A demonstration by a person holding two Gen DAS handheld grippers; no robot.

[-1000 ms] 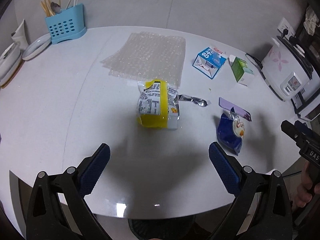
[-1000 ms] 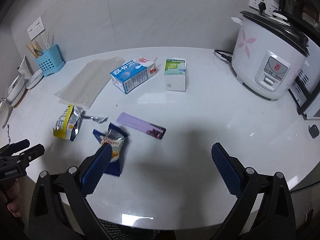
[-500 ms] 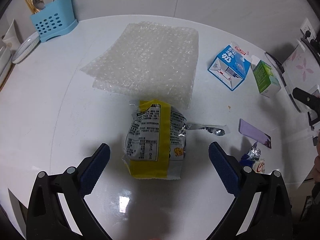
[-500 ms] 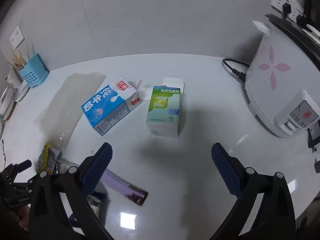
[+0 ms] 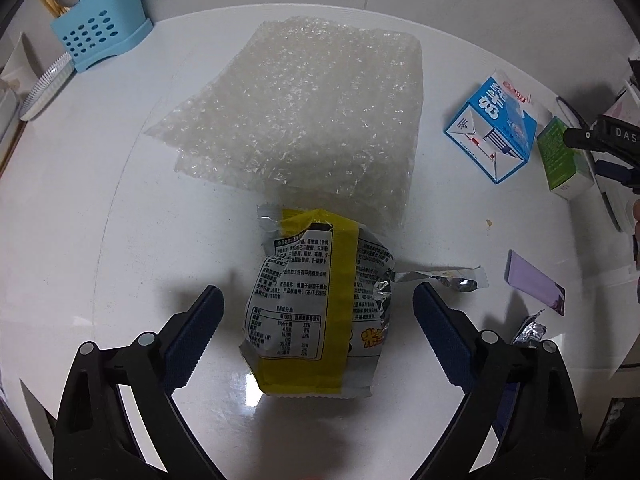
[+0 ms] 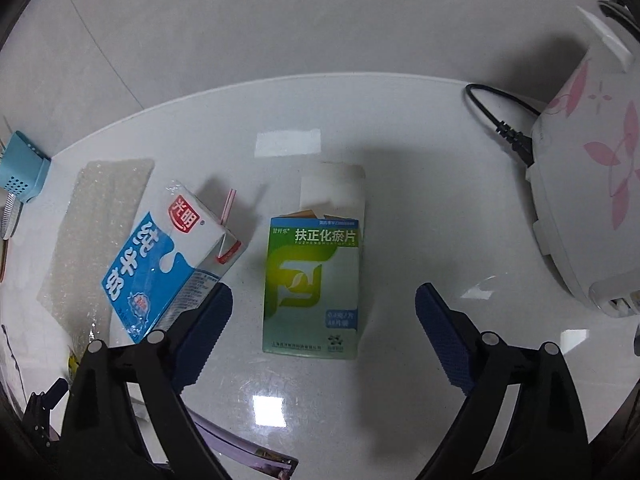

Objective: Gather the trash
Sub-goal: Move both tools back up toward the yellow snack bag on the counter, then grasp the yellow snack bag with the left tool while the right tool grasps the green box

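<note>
A crumpled yellow and silver snack bag (image 5: pixel 316 304) lies on the white table (image 5: pixel 100 240). My left gripper (image 5: pixel 316 292) points down over it, jaws wide and closing, with the bag between the fingers and untouched. A green and white medicine box (image 6: pixel 314 284) lies flat with its flap open. My right gripper (image 6: pixel 324 292) hangs over it, jaws also closing, pads clear of the box. A blue milk carton (image 6: pixel 160 264) with a straw lies just left of that gripper's left finger (image 6: pixel 204 328).
A bubble wrap sheet (image 5: pixel 304 116) lies behind the snack bag. A torn foil strip (image 5: pixel 440 278), a purple packet (image 5: pixel 536 288) and a blue wrapper (image 5: pixel 532 330) lie to its right. A rice cooker (image 6: pixel 592 200) with its cable (image 6: pixel 500 116) stands right. A blue utensil holder (image 5: pixel 100 24) stands far left.
Both grippers came down and forward. The left one now straddles the snack bag. The right one moved from near the wrappers to over the green box. Both pairs of jaws narrowed slightly.
</note>
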